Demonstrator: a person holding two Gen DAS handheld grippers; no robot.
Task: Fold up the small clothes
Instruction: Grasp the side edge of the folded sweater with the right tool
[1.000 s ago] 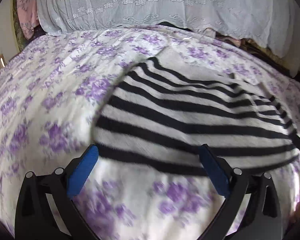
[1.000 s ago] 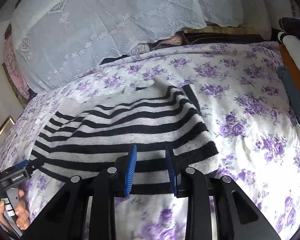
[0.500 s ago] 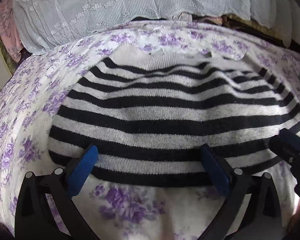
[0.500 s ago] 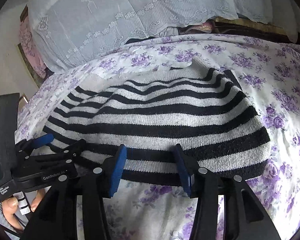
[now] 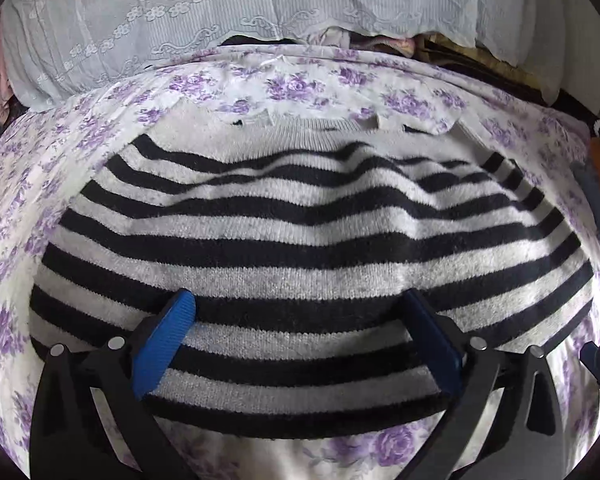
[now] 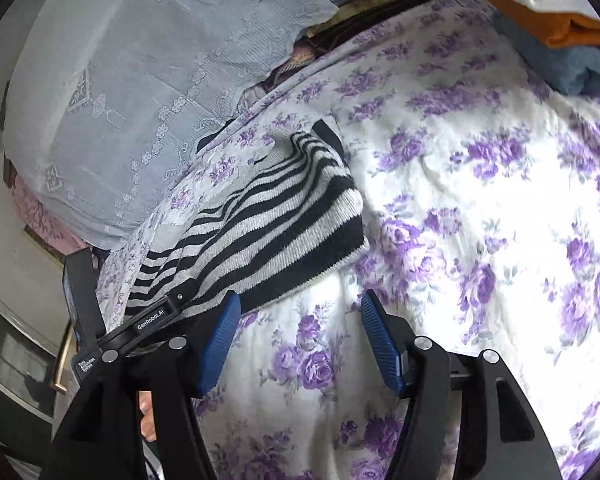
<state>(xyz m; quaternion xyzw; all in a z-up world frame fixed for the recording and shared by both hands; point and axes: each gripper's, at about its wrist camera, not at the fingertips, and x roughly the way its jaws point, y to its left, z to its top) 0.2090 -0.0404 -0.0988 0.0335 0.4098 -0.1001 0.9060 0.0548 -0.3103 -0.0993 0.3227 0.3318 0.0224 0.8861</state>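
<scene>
Striped sweater [image 5: 300, 240] under open left jaws

My left gripper [image 5: 300, 320] points down at a slant, its jaws spread wide, the two blue pads [image 5: 162, 344] well apart with nothing pinched between them. My right gripper [image 6: 300, 332] also tilts downward and sits rolled to one side; its jaws have just been opening and now stand apart, empty between the blue pads [image 6: 380, 344]. In the right wrist view my left gripper [image 6: 148, 320] shows at the near left, just beside my right one, and below it a bit of my hand [image 6: 148, 416] is visible on the handle.
</scene>
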